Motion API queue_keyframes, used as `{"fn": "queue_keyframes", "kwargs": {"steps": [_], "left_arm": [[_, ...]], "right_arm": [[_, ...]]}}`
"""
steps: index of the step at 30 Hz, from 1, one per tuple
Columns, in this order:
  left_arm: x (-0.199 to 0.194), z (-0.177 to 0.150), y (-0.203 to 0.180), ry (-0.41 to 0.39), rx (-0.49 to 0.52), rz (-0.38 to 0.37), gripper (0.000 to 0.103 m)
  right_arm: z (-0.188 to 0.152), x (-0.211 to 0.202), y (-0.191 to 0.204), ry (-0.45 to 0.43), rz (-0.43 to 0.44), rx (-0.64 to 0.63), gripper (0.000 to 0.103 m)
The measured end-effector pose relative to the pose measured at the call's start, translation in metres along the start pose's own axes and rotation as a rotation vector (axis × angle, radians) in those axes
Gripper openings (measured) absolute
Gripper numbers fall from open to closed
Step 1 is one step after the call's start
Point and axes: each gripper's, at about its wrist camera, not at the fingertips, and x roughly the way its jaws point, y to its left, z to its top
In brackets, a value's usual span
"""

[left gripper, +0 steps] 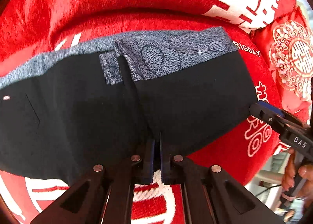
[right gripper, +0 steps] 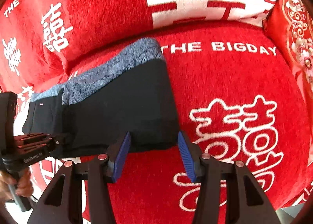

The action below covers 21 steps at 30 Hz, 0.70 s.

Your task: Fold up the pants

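your pants lie flat on the red sofa cover, black fabric with a grey patterned inner waistband turned up along the far edge, and a fly seam running down the middle toward you. a small pale tag sits on the left part.

your left gripper has its jaws drawn nearly together on the near edge of the pants at the middle seam, pinching the black cloth. your right gripper stands with its blue pads wide apart, straddling the near right corner of the pants without clamping it.

the left wrist view shows the waistband pattern and the right gripper's tip at the pants' right edge; the right wrist view shows instead the "the bigday" lettering and the white double-happiness sign on the seat beside the pants, plus an embroidered red cushion at the far right.
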Motion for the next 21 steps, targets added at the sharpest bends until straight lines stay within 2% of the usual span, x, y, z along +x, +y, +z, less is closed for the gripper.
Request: {"fn": "queue_keyframes", "kwargs": {"steps": [6,7,8,10,13,21], "left_arm": [[-0.013,-0.005,0.000,-0.052,-0.055,0.021,0.006],[-0.016,-0.006,0.000,-0.057,-0.059,0.034,0.015],[-0.018,-0.006,0.000,-0.065,-0.065,0.063,0.039],[-0.028,-0.005,0.002,-0.112,-0.095,0.114,0.074],[-0.041,-0.005,0.008,-0.143,-0.134,0.114,0.075],[-0.047,-0.031,0.031,-0.086,-0.274,0.278,0.075]], "right_arm": [[0.019,-0.012,0.000,-0.036,0.040,-0.009,0.054],[0.025,-0.012,0.003,-0.041,0.051,-0.020,0.054],[0.031,-0.011,0.006,-0.039,0.069,-0.029,0.054],[0.038,-0.006,0.012,-0.023,0.108,-0.038,0.054],[0.041,0.002,0.024,0.007,0.149,-0.052,0.054],[0.040,0.022,0.065,0.110,0.252,-0.131,0.054]]}}
